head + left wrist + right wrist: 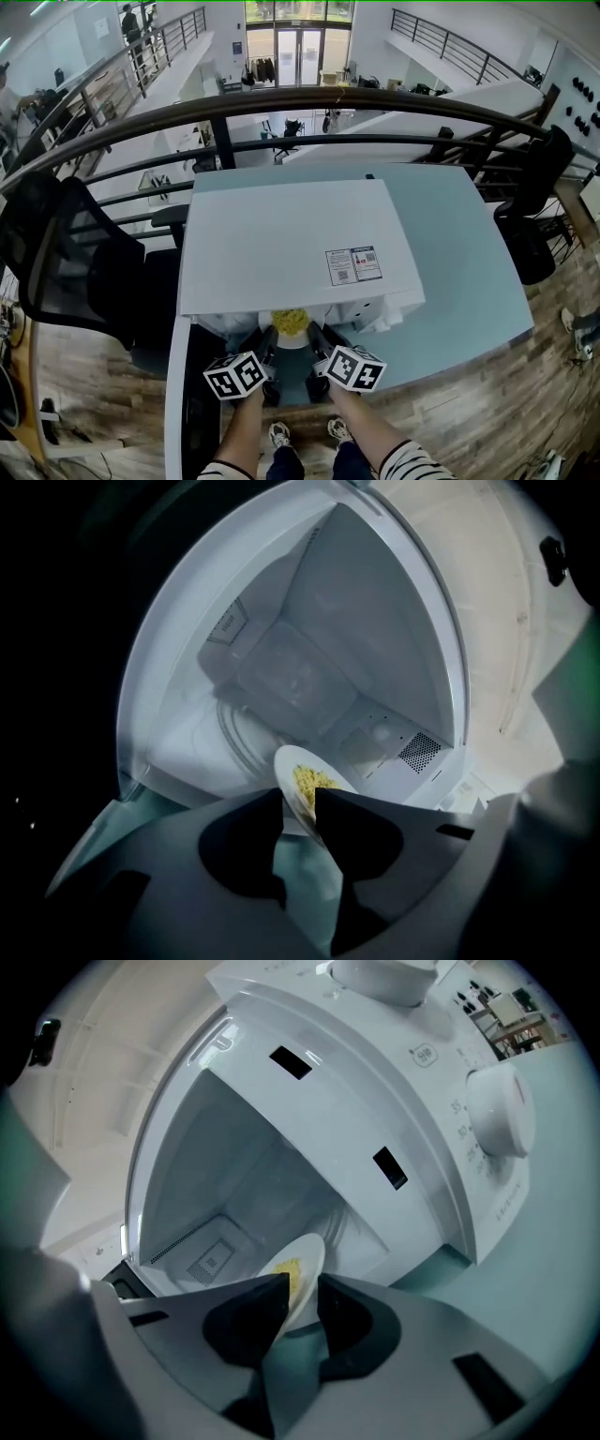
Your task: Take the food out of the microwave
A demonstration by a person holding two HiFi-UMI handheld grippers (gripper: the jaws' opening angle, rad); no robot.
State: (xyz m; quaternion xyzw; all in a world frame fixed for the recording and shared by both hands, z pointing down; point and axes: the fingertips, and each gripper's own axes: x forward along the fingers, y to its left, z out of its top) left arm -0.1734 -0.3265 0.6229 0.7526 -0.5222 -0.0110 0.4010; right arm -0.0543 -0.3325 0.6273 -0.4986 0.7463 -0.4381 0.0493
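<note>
A white microwave (291, 239) stands on a pale blue-green table (459, 272), seen from above, with its open front on the near side. A white plate (293, 339) carrying a heap of yellow food (290, 322) sits at the mouth of the oven, just under the near edge of its top. It is between the two grippers.

The left gripper (270, 347) is on the plate's left side and the right gripper (316, 345) on its right side, with their marker cubes nearer to the person. In the left gripper view, the left gripper (298, 799) has its jaws closed onto the rim of the plate (291, 761), the food (314, 780) just past the tips and the lit empty cavity (309, 649) behind. In the right gripper view, the right gripper (302, 1283) likewise clamps the opposite rim of the plate (309, 1251), which appears edge-on between its jaws. The round control knob (497, 1115) shows on the panel to the right. Whether the plate rests on the oven floor cannot be told.
</note>
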